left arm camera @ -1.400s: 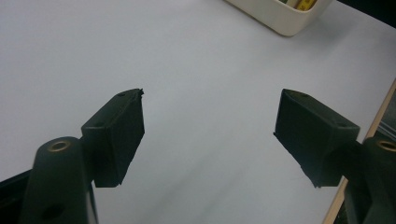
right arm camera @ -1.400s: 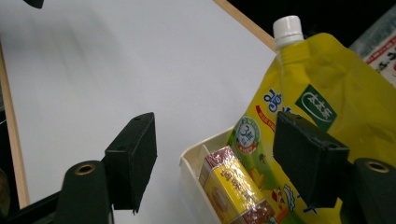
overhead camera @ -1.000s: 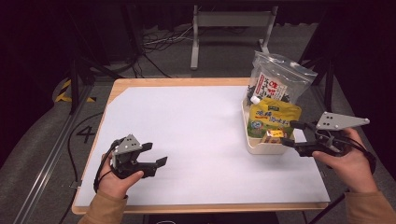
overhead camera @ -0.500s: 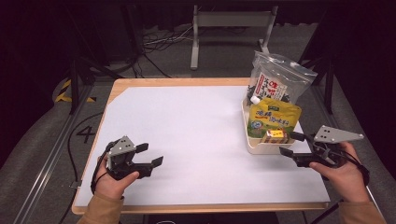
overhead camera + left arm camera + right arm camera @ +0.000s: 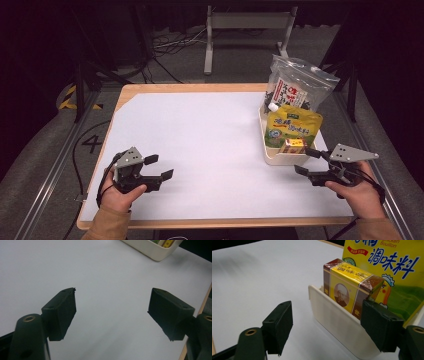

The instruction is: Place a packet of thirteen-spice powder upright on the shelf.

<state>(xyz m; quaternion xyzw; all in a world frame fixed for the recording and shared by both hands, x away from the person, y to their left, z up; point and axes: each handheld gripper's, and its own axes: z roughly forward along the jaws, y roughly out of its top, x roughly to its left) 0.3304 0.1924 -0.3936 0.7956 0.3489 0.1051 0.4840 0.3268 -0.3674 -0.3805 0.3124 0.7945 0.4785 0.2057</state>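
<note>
Right gripper (image 5: 309,161), jaws apart, lines up on the small yellow-and-brown box (image 5: 350,288) standing at the near end of the cream tray (image 5: 280,157), seemingly to grasp it; left gripper (image 5: 159,167) waits open, well left of that tray

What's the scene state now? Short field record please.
bin: cream bin at table right edge
contents: small box in front, yellow pouch behind it, clear bag at back
right gripper: open, empty, near the bin's front end
left gripper: open, empty, over bare table
</note>
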